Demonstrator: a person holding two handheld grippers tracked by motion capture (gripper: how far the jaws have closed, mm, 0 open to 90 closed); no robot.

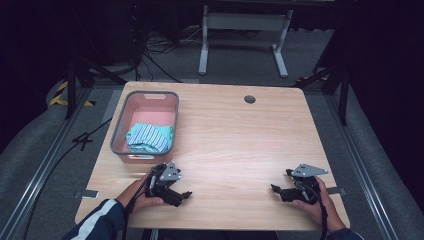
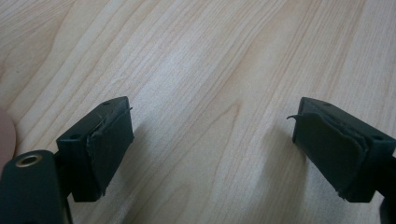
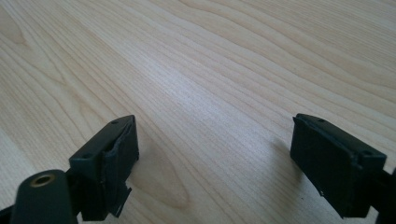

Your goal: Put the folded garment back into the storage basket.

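Note:
A pink basket with a grey rim (image 1: pixel 118 127) stands at the table's left side and holds a folded cloth with blue, white and teal stripes (image 1: pixel 148 138). My left gripper (image 1: pixel 183 197) rests near the front edge, just below the basket, held by a hand in a dark sleeve with a white stripe. In the left gripper view, its jaws stand wide apart over bare wood, and the left gripper (image 2: pixel 211 140) is open. My right gripper (image 1: pixel 278 191) lies at the front right, pointing left. The right gripper (image 3: pixel 215 154) is open too, with nothing between its jaws.
The light wooden table (image 1: pixel 235 145) has a round cable hole (image 1: pixel 250 99) near its back edge. Behind the table stands a white metal frame (image 1: pixel 243 30) on grey carpet, with black cables on the floor at the left.

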